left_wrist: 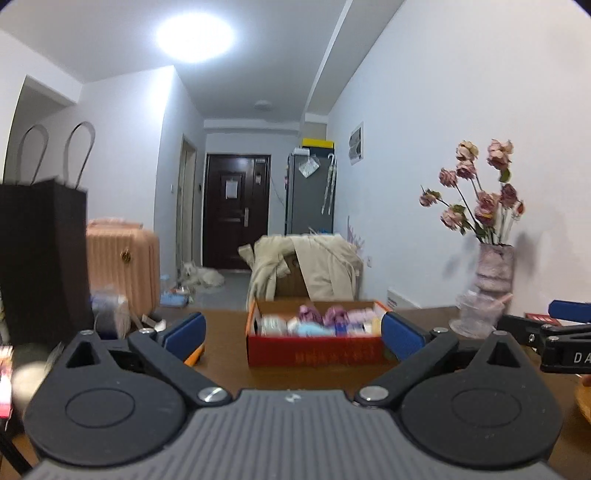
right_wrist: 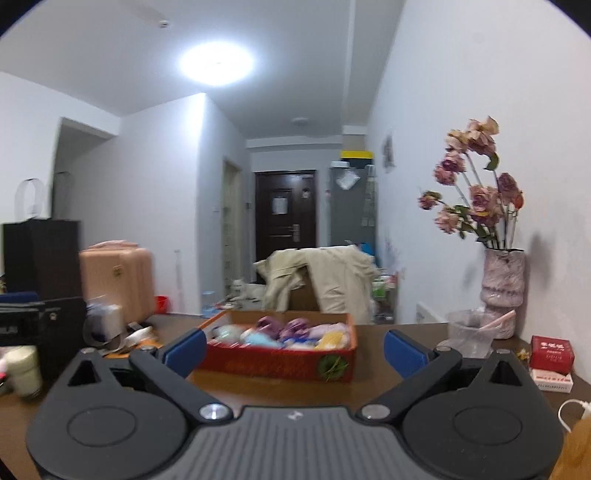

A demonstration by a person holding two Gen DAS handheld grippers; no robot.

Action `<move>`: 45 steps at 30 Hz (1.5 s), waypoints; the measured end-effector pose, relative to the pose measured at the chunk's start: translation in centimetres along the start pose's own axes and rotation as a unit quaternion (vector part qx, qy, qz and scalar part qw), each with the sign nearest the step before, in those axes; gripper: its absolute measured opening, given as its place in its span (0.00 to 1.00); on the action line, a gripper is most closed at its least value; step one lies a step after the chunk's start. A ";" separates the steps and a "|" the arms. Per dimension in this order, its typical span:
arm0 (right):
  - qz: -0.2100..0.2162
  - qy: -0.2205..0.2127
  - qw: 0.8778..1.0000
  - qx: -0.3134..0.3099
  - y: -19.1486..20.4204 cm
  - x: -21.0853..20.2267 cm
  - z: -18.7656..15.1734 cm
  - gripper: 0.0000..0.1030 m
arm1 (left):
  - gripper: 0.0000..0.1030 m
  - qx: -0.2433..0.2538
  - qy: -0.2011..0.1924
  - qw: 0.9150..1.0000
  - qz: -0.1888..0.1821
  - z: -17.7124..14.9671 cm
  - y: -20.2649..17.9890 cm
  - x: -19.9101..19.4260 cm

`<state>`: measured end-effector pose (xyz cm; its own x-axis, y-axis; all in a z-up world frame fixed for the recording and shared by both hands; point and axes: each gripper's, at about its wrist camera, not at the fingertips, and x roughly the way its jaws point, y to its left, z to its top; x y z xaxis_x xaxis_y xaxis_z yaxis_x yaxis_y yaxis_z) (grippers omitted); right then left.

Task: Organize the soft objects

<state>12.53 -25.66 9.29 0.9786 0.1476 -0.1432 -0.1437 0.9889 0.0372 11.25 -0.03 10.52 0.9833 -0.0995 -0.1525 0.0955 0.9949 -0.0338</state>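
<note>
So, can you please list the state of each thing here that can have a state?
left gripper: open, holds nothing
right gripper: open, holds nothing
red box: no lid, filled with soft items
soft items: inside the box
front door: closed
ceiling light: on
vase: upright, holds flowers

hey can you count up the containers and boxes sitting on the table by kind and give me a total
Red cardboard box holding soft items: 1
Black paper bag: 1
Pink vase with dried flowers: 1
Clear plastic cup: 1
Small red box: 1
Total: 5
More may lie hidden in the blurred clutter at the left.
</note>
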 end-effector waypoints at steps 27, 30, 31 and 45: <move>0.000 0.048 0.998 0.049 4.0 -10.5 -8.0 1.00 | 1.00 0.026 0.001 0.999 0.027 -6.8 0.6 -10.8; 0.002 0.048 0.998 0.049 4.0 -10.5 -8.0 1.00 | 1.00 0.026 0.001 0.999 0.027 -6.8 0.6 -10.8; 0.002 0.048 0.998 0.048 4.0 -10.4 -8.0 1.00 | 1.00 0.026 0.001 0.999 0.027 -6.8 0.6 -10.8; 0.002 0.041 0.998 0.041 4.2 -10.6 -8.0 1.00 | 1.00 0.026 0.000 0.999 0.029 -6.9 0.6 -10.8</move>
<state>0.35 -22.90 3.05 0.9624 0.1554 -0.2226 -0.1314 0.9842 0.1190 -0.32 1.53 5.37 0.9875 -0.0424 -0.1517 0.0470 0.9986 0.0263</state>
